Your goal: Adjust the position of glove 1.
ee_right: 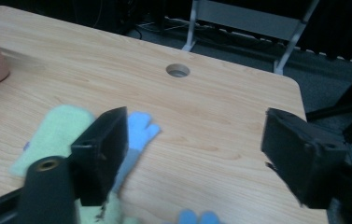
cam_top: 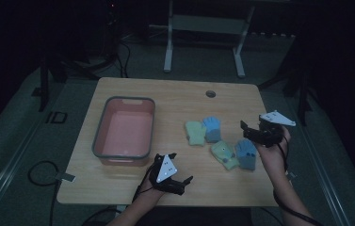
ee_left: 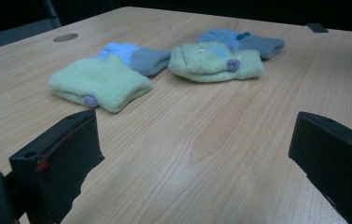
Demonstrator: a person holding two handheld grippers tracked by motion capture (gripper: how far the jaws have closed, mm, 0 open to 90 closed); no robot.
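A wooden table (cam_top: 175, 94) bears a pink bin (cam_top: 124, 127) at left and four small gloves (cam_top: 222, 141), green and blue, lying in pairs at right. The right gripper (cam_top: 252, 133) hovers just above the blue near glove (cam_top: 246, 153), jaws wide and empty. The left gripper (cam_top: 175, 175) rests open near the table's front edge.

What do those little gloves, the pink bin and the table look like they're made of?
The green gloves and blue gloves look like soft fuzzy knit or fleece: a matte, napped surface with ribbed grey cuffs. The pink bin seems to be smooth plastic with a grey rim. The table shows light wood grain, probably laminate.
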